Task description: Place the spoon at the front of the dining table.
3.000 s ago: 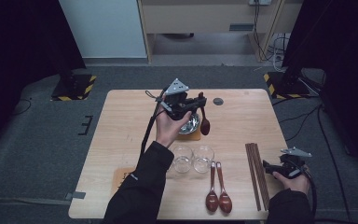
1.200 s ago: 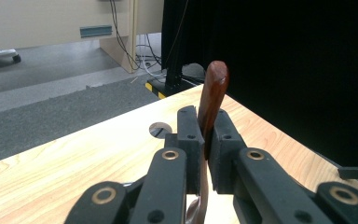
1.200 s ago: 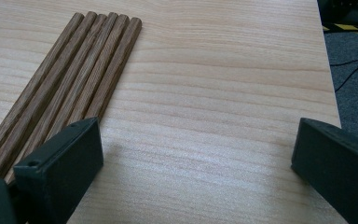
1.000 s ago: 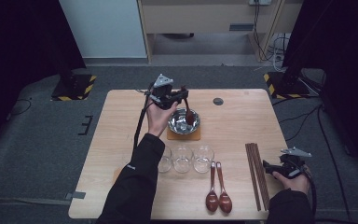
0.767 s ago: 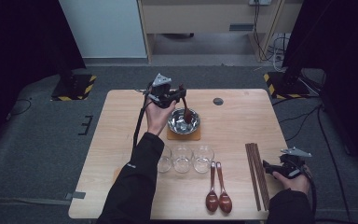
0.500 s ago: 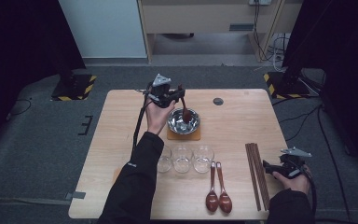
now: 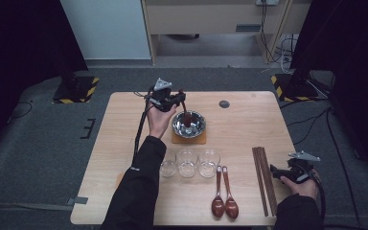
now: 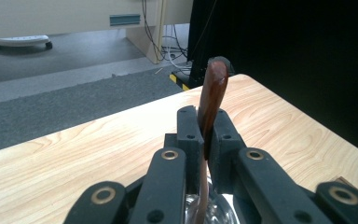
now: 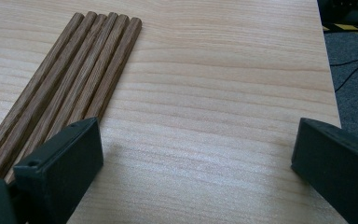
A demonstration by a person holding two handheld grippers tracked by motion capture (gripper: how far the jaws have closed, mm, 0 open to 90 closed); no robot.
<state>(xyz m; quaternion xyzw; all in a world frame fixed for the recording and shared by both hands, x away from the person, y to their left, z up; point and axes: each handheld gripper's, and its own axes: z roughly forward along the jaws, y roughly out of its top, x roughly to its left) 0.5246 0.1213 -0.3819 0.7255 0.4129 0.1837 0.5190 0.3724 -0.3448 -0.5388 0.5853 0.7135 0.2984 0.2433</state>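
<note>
While the person's left hand is reaching over the light wooden tabletop [image 7: 249, 124], the left hand-held gripper [image 7: 178, 99] is clamping its black jaws tight on the handle of a dark reddish-brown wooden spoon [image 8: 210, 100]. In the high view the spoon's bowl end is hanging down inside the shiny round steel bowl [image 7: 189, 123], which is sitting on a square cork coaster [image 7: 189, 140]. Near the tabletop's right edge, the right hand-held gripper [image 9: 193, 154] is standing wide open, holding nothing, just beside a row of brown wooden chopsticks [image 9: 70, 79].
</note>
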